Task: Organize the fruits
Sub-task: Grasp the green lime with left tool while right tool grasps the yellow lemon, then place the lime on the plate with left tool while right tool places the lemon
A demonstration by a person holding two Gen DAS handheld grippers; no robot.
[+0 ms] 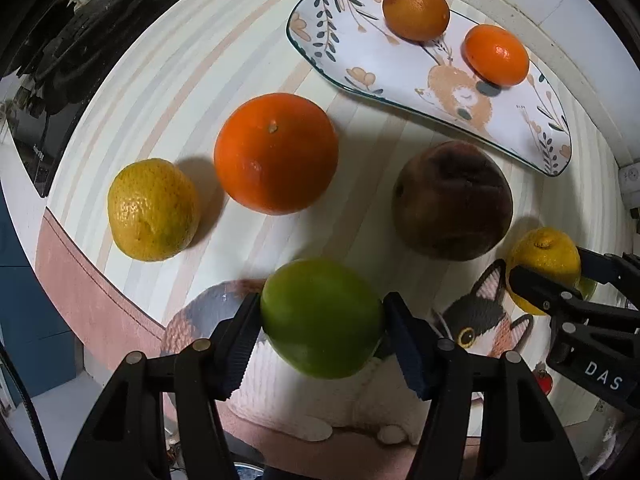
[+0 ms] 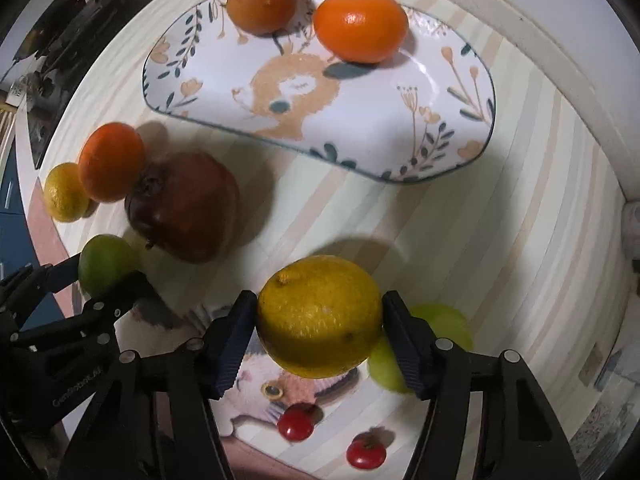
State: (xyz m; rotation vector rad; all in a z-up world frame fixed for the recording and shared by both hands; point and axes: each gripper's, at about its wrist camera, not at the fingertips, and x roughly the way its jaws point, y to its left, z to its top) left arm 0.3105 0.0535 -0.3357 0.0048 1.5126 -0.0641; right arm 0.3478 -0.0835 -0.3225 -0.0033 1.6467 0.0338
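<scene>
L gripper (image 1: 322, 320) clamps green fruit (image 1: 322, 318) above tabletop (image 1: 200, 80); R gripper (image 2: 320, 318) clamps yellow citrus (image 2: 319, 316), also lifted. Plate (image 2: 360, 120) holds 2 tangerines. Big orange (image 1: 276, 153), another yellow citrus (image 1: 153, 209), dark brown fruit (image 1: 452, 205) sit loose on tabletop.

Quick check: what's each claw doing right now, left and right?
Left claw: closed on the green fruit.
Right claw: closed on the yellow citrus.
</scene>
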